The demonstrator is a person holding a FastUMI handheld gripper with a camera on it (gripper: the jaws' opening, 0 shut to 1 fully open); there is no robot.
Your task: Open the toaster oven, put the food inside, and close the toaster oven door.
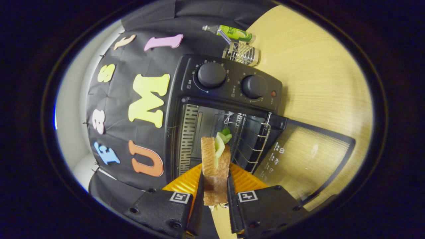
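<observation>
Tongs (215,189) grip toast-brown sandwich (215,162), green filling.

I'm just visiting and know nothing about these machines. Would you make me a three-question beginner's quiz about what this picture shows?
1. True or false: the toaster oven door is shut.
2. What are the tongs holding? A) a bottle B) a sandwich C) a plate
3. Fill in: beyond the oven, on the wooden table, a green-labelled ____ lies next to a shiny wire holder.

Key:
1. False. The door is swung open and the wire rack inside is visible.
2. B. Both fingers press on the sandwich, just in front of the oven's opening, over an orange plate.
3. bottle.
</observation>
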